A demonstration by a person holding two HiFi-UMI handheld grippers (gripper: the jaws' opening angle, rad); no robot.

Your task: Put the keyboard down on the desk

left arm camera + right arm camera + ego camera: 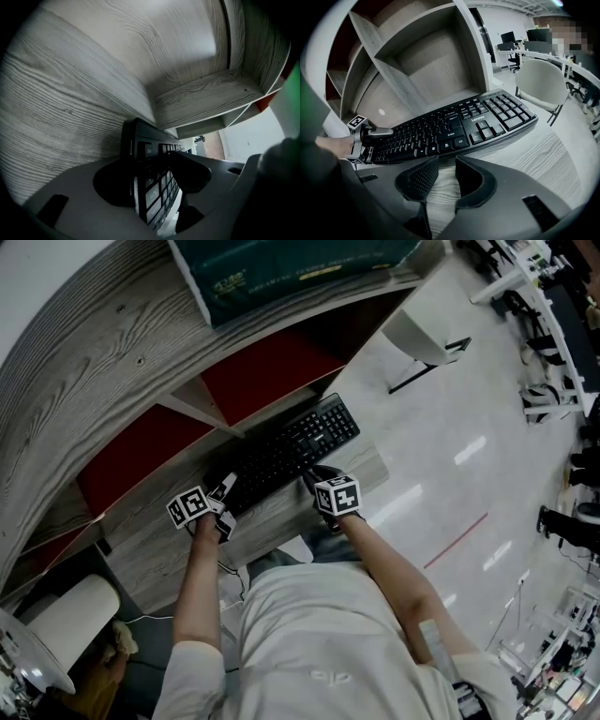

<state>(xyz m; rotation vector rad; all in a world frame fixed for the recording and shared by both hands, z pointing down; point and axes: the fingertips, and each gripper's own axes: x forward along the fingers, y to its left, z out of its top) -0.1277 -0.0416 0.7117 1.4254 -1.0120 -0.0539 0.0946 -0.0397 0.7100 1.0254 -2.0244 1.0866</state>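
Note:
A black keyboard [291,451] lies flat on the grey wood desk [281,523], in front of the shelf unit. My left gripper [225,501] is at its left end; in the left gripper view the keyboard's end [140,151] stands between the jaws, which look open around it. The right gripper view shows that left gripper [370,138] with one finger over the end keys. My right gripper [317,474] hovers at the keyboard's front edge, right of the middle. Its jaws [446,171] are open and empty over bare desk [543,154], just short of the keyboard [459,124].
A grey wood shelf unit with red-backed compartments [262,371] rises right behind the keyboard. A dark green box [281,268] sits on top of it. A white chair [422,334] stands past the desk's right end. The desk's front edge is at my body.

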